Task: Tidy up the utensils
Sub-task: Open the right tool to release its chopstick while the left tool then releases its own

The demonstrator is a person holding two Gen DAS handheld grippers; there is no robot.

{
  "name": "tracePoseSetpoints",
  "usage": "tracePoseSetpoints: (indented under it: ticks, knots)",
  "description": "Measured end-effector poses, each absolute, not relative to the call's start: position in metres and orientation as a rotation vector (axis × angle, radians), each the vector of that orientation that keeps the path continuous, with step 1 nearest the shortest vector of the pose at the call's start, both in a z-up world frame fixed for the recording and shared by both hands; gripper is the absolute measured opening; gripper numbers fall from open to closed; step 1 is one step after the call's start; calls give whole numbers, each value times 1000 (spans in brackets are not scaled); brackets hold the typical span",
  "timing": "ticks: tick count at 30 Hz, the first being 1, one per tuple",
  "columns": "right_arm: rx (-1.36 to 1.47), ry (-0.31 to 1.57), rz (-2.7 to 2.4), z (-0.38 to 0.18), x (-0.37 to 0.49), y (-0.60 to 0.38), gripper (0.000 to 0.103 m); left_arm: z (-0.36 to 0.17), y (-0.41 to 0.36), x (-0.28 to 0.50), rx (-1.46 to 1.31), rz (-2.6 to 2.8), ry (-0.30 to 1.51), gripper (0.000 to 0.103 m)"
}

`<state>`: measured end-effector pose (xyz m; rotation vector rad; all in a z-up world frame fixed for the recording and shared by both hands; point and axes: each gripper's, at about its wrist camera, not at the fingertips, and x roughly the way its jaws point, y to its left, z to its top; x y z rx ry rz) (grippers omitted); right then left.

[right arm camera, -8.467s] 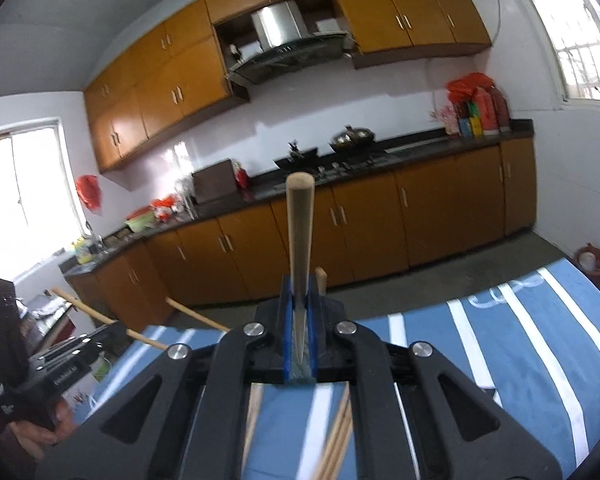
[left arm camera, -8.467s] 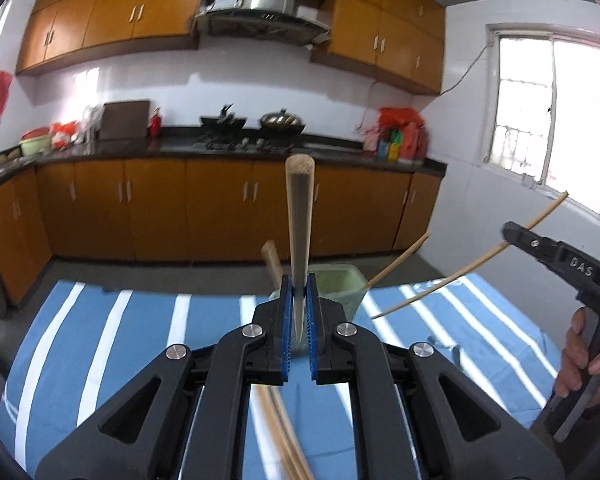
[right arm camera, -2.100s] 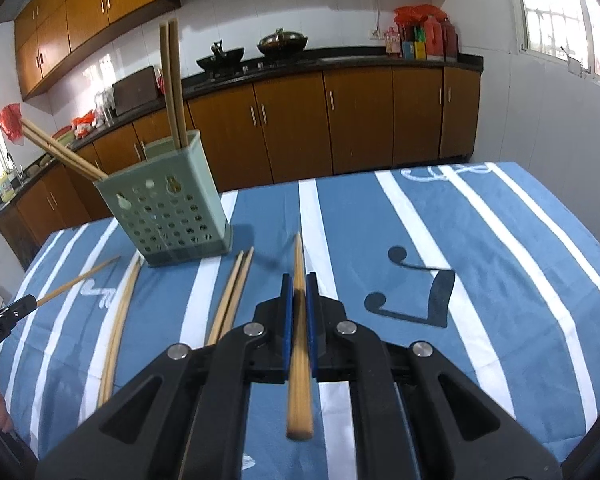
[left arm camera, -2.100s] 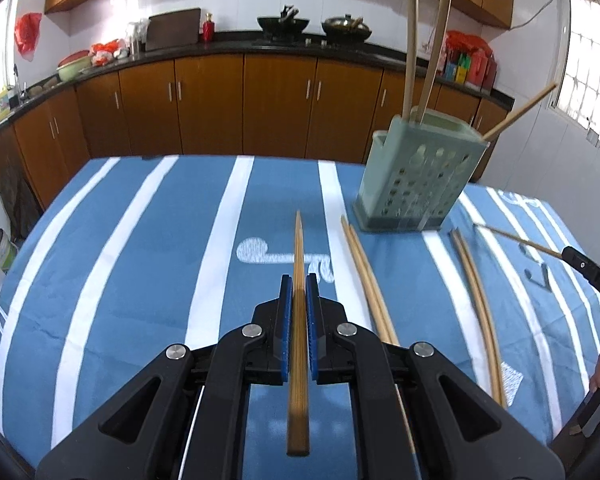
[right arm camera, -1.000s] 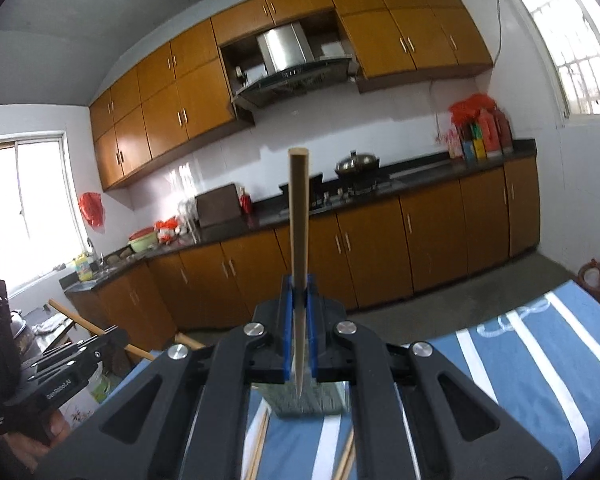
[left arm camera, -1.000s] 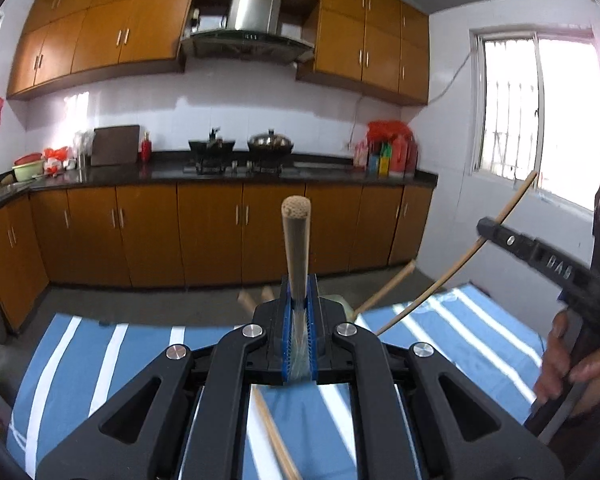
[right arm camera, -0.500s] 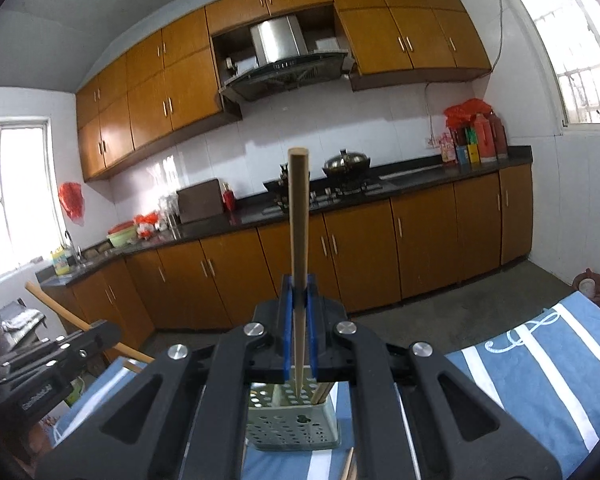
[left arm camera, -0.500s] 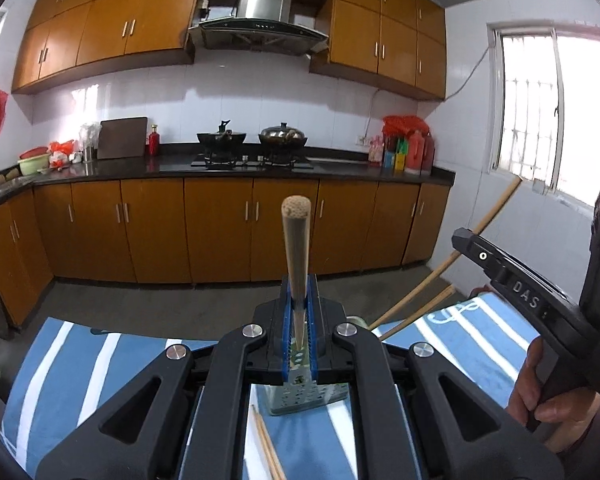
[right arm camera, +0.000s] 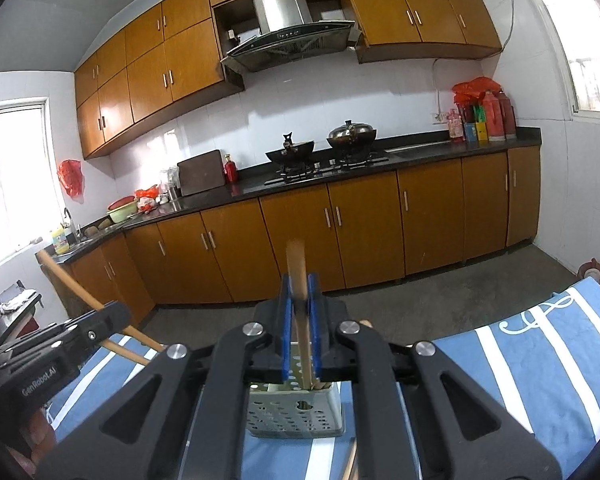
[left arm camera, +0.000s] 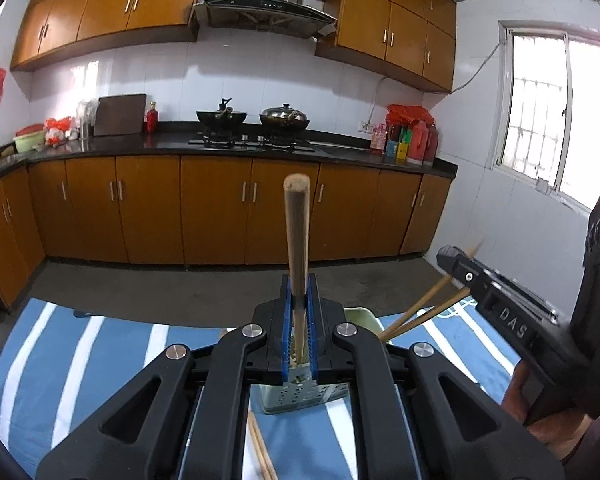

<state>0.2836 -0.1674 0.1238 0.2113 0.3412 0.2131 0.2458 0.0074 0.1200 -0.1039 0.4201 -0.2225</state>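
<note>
Blue-and-white striped cloth covers the surface. Left tool clamps a wooden chopstick upright above the perforated pale-green holder; right tool, jaws opening, drops its chopstick in. Loose chopsticks remain.

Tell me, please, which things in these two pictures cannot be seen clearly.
- Left wrist view: the green holder is mostly hidden behind the left gripper.
- Right wrist view: the chopstick in the right gripper, whose jaws are opening, is motion-blurred.
- Both views: chopsticks on the table are cut off.
</note>
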Motion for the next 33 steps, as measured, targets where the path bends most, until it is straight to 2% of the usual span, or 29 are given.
tracePoseSetpoints:
  ticks: [3,6,26,33]
  knots:
    - [213,336,213,125,279,-169,23,121,8,245,-122,-224,423,7]
    - [206,324,209,128,272,-170,26,124,10,243,-129,-223,419,7]
    - [196,307,194,126,256,-180,27,141,13,246,-215,-170,307,7]
    - [200,306,186,124,253,-185,27,137,9,259,-234,-188,326,7]
